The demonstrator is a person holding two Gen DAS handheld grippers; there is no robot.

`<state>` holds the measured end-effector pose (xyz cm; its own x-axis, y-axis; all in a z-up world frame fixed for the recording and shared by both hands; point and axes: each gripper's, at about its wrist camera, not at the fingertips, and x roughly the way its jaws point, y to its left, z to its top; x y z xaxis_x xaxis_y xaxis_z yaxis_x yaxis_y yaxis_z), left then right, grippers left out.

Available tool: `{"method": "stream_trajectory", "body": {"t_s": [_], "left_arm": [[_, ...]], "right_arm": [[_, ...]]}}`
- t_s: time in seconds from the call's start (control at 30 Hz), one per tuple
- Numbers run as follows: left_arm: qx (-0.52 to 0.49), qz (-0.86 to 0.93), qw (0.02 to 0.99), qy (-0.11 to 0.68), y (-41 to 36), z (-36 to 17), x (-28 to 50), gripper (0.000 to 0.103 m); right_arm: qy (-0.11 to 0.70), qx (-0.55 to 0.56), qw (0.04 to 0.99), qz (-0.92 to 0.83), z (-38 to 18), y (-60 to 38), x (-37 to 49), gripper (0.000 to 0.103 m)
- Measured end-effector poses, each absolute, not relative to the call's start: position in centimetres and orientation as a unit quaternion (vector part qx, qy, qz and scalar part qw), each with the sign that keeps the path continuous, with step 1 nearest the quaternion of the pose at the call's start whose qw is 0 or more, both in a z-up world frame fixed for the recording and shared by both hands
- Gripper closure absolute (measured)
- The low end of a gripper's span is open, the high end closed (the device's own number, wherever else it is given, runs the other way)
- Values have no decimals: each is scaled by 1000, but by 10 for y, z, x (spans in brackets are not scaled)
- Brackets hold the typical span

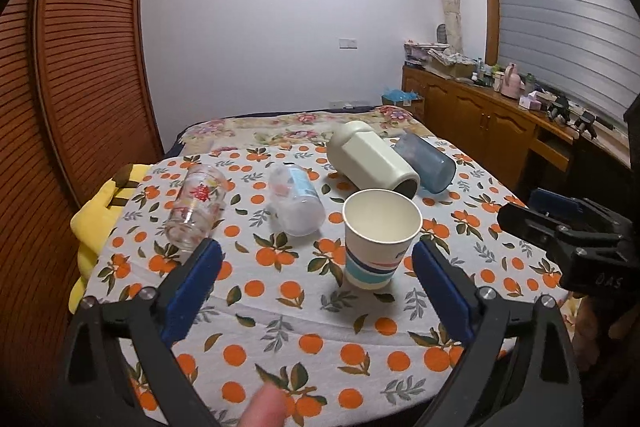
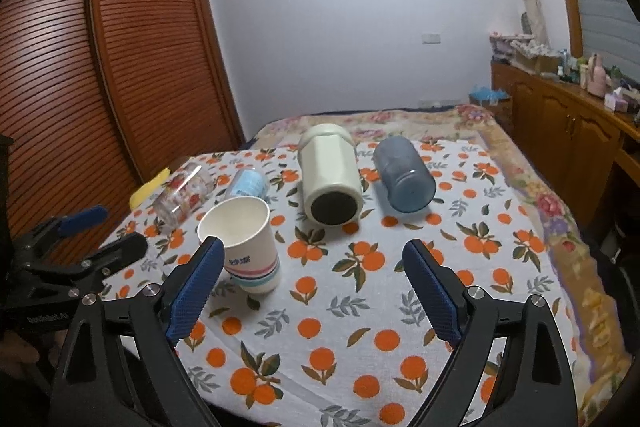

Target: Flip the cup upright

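The paper cup [image 1: 381, 237] stands upright on the tabletop [image 1: 304, 311], its mouth open to the top, and inside it looks empty and white. It has coloured stripes near the bottom. Behind it four other containers lie on their sides: a clear glass [image 1: 196, 205] with a red pattern, a clear plastic cup [image 1: 295, 199] with a blue label, a cream bottle [image 1: 372, 157] and a blue-grey cup [image 1: 426, 163]. Nothing is seen inside them.

The left gripper [image 1: 318, 291] is spread wide and holds nothing; the paper cup stands between its blue pads [image 1: 192, 291], nearer to the right one, not touching. The right gripper [image 2: 312, 291] is also spread wide and holds nothing; the paper cup [image 2: 244, 243] is just beside its left pad.

The right wrist view shows the dark round opening of the cream bottle [image 2: 330, 179] and printed characters on the paper cup. The left wrist view shows a fingertip [image 1: 266, 407] at the bottom edge.
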<state>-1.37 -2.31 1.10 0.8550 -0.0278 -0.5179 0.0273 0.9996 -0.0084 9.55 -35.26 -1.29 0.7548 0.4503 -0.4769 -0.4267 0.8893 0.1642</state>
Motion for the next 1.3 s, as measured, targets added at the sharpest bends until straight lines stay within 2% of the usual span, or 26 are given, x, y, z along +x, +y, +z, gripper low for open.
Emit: {"method": "stream_trajectory", "body": {"t_s": [1.3], "left_arm": [[-14,0,965,263,-11,13,-27,6]], "right_arm": [[238,13,948,209,-15,-354,86,11]]}}
